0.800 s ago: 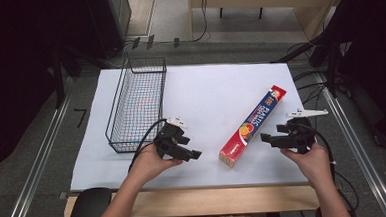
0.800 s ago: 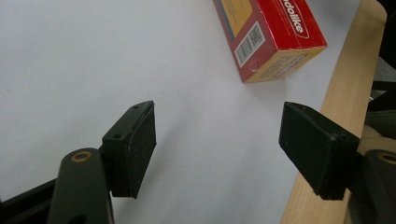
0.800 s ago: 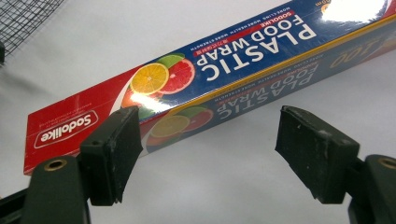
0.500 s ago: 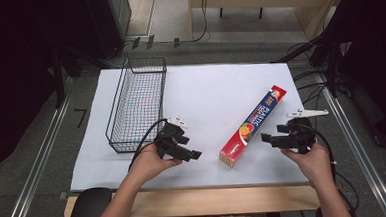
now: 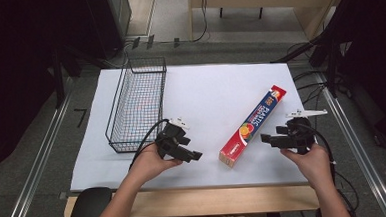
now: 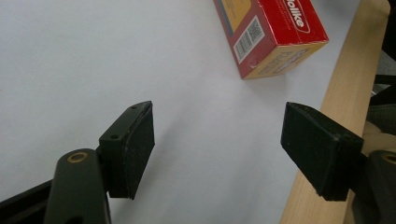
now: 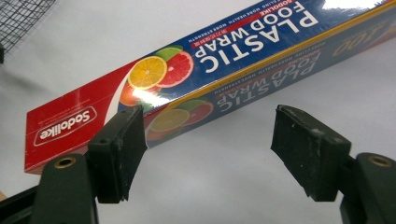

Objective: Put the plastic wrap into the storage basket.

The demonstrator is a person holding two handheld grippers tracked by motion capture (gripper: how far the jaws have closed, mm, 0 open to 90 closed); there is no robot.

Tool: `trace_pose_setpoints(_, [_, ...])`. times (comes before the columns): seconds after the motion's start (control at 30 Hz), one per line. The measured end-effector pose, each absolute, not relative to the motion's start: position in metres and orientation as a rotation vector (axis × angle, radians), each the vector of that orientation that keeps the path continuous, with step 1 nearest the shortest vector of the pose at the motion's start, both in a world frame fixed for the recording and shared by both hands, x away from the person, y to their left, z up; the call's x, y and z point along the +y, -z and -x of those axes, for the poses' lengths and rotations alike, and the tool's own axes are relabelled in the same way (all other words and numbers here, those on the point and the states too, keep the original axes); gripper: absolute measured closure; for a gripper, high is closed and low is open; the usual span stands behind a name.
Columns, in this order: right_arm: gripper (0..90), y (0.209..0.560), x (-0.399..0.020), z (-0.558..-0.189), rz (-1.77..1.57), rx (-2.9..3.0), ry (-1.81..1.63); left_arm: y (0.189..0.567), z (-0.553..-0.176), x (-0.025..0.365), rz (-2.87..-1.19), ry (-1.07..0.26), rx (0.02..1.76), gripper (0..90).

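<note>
On the white table [image 5: 205, 88], both grippers' jaws stand released beside the plastic wrap box [image 5: 252, 128].

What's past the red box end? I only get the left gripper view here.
Observer: The plastic wrap box is long and lies diagonally on the white table.
Operator: Where's the other claw?
Observer: The right claw sits just right of the box's near half, open, not touching it.
Operator: Anything to put the box in?
Observer: A black wire basket stands at the table's left side, beyond the left claw.
</note>
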State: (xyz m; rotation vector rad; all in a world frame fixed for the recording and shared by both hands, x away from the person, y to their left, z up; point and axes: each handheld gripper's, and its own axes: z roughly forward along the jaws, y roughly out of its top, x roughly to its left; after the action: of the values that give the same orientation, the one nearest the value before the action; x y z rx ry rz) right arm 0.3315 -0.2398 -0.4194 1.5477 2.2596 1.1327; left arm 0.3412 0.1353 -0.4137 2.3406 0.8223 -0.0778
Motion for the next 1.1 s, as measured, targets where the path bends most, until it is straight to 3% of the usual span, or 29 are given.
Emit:
trace_pose_setpoints(0.43, [28.1,0.423,-0.239,-0.330,-1.630,2.231,-1.079,0.404,-0.357,0.132,-2.312,0.143,0.801,30.0])
trace_pose_setpoints(0.77, [27.1,0.416,-0.222,-0.332,-1.617,2.229,-1.028,0.400,-0.345,0.128,-2.331,0.122,0.738,31.6])
trace_pose_setpoints(1.1, [20.2,0.414,-0.211,-0.344,-1.715,2.202,-0.925,0.400,-0.342,0.136,-2.319,0.102,0.716,32.7])
